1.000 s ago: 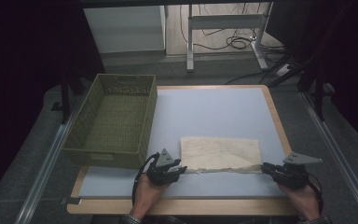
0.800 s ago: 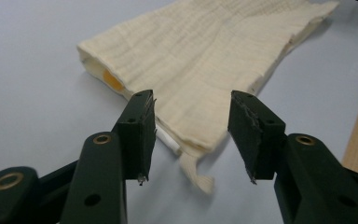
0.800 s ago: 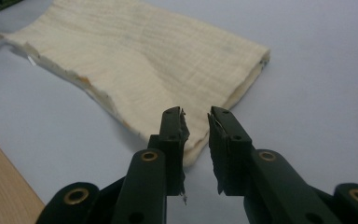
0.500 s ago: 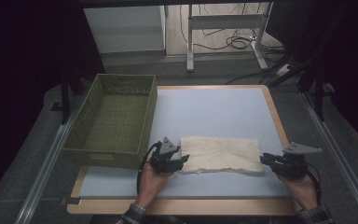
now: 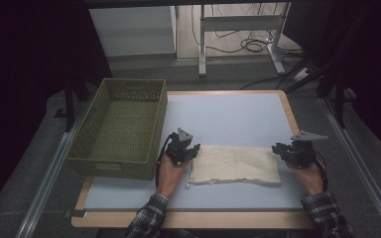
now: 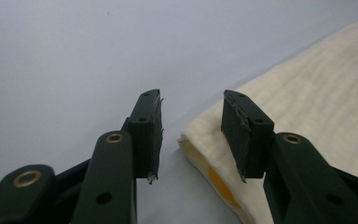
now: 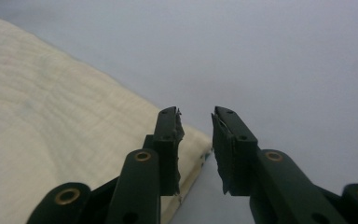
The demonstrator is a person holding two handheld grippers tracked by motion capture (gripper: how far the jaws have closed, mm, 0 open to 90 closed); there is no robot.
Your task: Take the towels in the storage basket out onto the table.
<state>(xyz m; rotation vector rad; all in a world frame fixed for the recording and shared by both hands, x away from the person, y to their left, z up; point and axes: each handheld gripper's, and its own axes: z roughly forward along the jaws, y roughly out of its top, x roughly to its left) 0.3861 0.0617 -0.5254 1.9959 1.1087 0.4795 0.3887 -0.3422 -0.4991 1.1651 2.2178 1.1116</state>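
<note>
Cloth [image 5: 235, 165] between both open tongs

The high view is dim: darkness swallows the room at nine and three o'clock, while the pale blue-topped wooden table [image 5: 238, 114] is softly, evenly lit. Both gripper views are brighter, shadowless, and blurred at six o'clock.

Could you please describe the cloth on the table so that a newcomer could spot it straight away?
Start from the pale blue table with the wooden edge and the green basket at its left. To the right of the basket, near the front edge, lies the folded cloth, flat between the left gripper and the right gripper. It is the one cream, soft, ribbed thing there.
</note>
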